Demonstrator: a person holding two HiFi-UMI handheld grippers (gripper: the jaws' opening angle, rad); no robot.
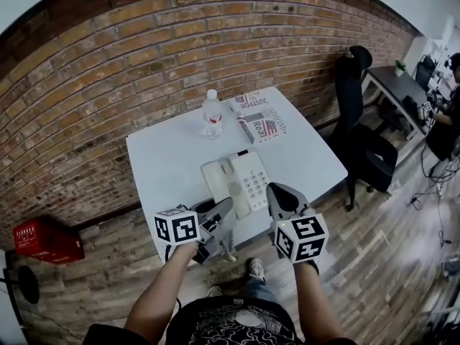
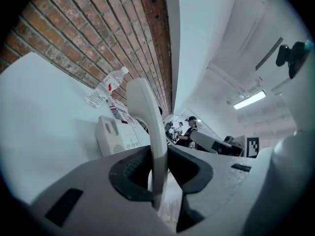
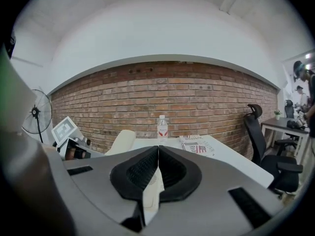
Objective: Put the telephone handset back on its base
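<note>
Left gripper (image 2: 160, 168) is clamped on the white handset (image 2: 147, 107), held edge-up by the 9 o'clock side of the base (image 1: 251, 175) on the white table (image 1: 165, 157). Right gripper (image 3: 158, 154) sits at the base's 5 o'clock, jaws pressed together, nothing between them. A water bottle (image 1: 212, 113) stands at 12 o'clock

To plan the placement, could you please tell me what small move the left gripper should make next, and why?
Probably ease the handset forward and down onto the base. The left gripper is clamped on the handset, which is held clear of the base, and the base lies just ahead with its cradle empty.
</note>
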